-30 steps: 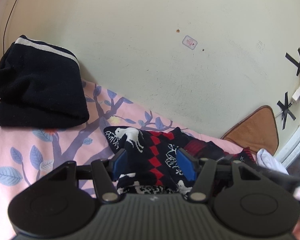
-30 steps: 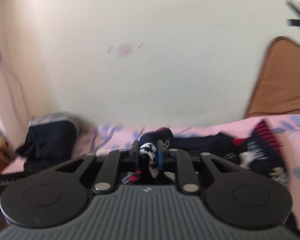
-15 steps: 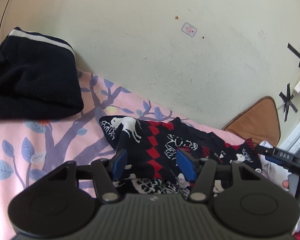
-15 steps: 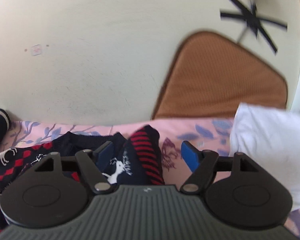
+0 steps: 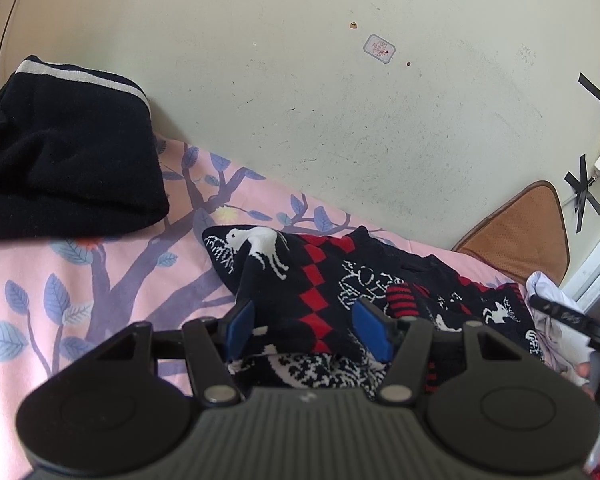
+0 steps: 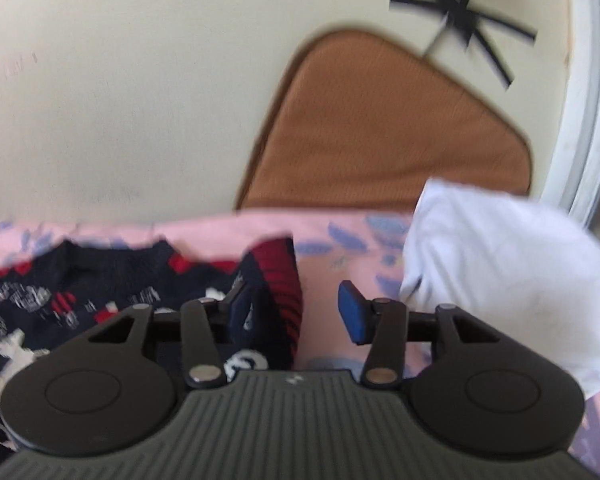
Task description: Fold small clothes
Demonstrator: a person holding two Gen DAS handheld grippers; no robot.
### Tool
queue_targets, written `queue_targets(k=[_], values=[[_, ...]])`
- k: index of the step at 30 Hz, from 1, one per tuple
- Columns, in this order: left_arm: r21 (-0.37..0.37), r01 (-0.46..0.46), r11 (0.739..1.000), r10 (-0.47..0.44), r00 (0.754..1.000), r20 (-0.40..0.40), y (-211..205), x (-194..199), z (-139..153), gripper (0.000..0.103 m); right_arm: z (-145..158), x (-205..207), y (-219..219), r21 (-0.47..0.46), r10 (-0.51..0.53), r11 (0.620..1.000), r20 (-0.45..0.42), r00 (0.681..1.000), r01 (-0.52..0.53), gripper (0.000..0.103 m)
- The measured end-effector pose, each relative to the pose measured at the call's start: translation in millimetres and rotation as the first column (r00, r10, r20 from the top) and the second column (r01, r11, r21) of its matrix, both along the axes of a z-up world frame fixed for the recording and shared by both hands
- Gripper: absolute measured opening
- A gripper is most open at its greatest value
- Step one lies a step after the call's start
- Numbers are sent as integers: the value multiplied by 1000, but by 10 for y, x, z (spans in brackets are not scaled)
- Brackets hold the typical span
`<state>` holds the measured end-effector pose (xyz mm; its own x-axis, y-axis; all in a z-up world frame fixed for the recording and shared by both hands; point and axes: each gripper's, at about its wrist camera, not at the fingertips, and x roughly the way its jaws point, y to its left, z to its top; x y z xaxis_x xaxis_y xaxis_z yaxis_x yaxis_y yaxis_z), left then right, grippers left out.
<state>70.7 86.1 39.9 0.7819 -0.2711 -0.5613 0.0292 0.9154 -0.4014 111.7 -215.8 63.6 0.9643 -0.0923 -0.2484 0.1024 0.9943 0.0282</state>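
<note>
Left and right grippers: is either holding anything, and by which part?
Nothing is held. The left gripper is open astride the patterned sweater; the right gripper is open by its red-striped cuff.

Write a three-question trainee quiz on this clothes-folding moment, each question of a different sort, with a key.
1. True or false: the left gripper is shut tight on the patterned sweater.
2. Multiple choice: what lies just to the right of the right gripper on the pink sheet? A) a black folded garment B) a white cloth C) a red towel
3. Fill in: the black folded garment has a ____ stripe along its top edge.

Key:
1. False; its jaws stand open with the sweater fabric between them.
2. B, the white cloth.
3. White.
</note>
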Motion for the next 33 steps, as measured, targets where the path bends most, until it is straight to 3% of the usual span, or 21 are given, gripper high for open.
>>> queue_targets(k=[3, 5, 7, 9, 10, 11, 12, 15, 17, 19, 21, 25, 29, 33], values=[[5, 1, 1000, -1, 1000, 0, 0, 0, -3, 56, 94, -318, 51, 16, 173, 985, 39, 984, -174, 50], [13, -4, 1000, 5, 1000, -5, -2, 5, -7, 56, 23, -438, 76, 7, 246, 969, 1, 969, -246, 49], [19, -17, 1000, 17, 1000, -10, 13, 10, -10, 56, -170, -441, 71, -42, 222, 973, -98, 970, -227, 44], [26, -44, 999, 44, 999, -7, 75, 6, 5, 55, -425, -307, -125, -68, 119, 989, -186, 975, -134, 39], [26, -62, 998, 62, 998, 3, 122, -7, 23, 55, -391, -318, -303, 40, 126, 992, -180, 976, -121, 47], [23, -96, 995, 95, 995, 15, 206, -24, 50, 55, -354, -274, -429, 122, 109, 989, -200, 974, -85, 48], [13, -132, 991, 131, 991, 21, 293, -38, 70, 56, -324, -291, -463, 132, 91, 989, -189, 978, -67, 48], [-60, -222, 973, 223, 975, -1, 569, -51, 67, 55, -155, -438, -286, 43, 69, 997, -93, 993, -66, 48], [-133, -238, 962, 237, 971, -21, 705, -41, 40, 55, 0, -463, -94, 39, 155, 987, -49, 987, -153, 48], [-171, -226, 959, 224, 974, -34, 740, -26, 23, 55, 147, -428, 239, 9, 277, 961, -25, 960, -277, 48], [-179, -207, 962, 205, 978, -33, 722, -7, 24, 55, 221, -420, 679, -60, 425, 903, -28, 905, -426, 48], [-201, -186, 962, 182, 983, -38, 729, 1, 15, 55, 133, -393, 1614, -260, 624, 733, -108, 774, -628, 46], [-266, -188, 945, 182, 982, -48, 812, -21, 18, 55, -80, -348, 2270, -495, 644, 593, -182, 743, -635, 46], [-297, -187, 936, 186, 982, -31, 852, -59, 75, 55, -358, -216, 2603, -684, 578, 471, -238, 781, -557, 46]])
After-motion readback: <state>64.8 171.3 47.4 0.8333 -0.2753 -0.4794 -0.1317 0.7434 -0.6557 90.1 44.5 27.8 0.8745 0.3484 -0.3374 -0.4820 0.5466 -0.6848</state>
